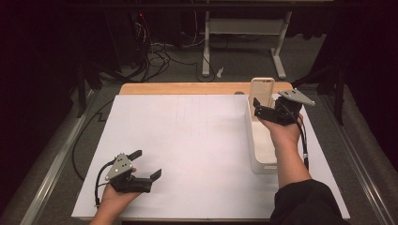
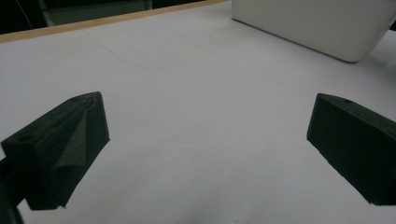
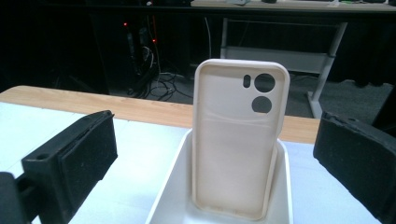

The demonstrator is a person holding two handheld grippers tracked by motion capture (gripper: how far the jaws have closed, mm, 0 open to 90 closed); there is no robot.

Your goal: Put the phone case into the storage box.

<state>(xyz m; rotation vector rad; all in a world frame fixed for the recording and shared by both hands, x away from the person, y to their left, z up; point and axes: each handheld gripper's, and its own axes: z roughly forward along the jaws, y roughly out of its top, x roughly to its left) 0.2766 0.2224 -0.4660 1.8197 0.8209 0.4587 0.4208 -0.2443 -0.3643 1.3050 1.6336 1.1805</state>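
My right tongs (image 1: 264, 109) hung spread over the white bin (image 1: 261, 161), facing the phone case (image 3: 238, 140) propped upright inside it. My left tongs (image 1: 146, 164) rested spread on the worktop (image 1: 197, 140), well apart from the bin.

Matt cream soft-plastic phone case (image 3: 238, 140), smooth white plastic bin (image 1: 259, 150), matt white paper sheet (image 1: 187, 140) over light wood tabletop (image 1: 187, 88), black jaw pads (image 3: 88, 154) with rough foam-like texture, grey metal-looking plate (image 1: 119, 165)

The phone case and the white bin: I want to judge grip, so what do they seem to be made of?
The phone case looks like soft matte silicone or rubbery plastic: cream, dull, with rounded edges and no glare. The white bin seems to be rigid moulded plastic with a smooth, faintly satin finish, thin walls and rounded corners.
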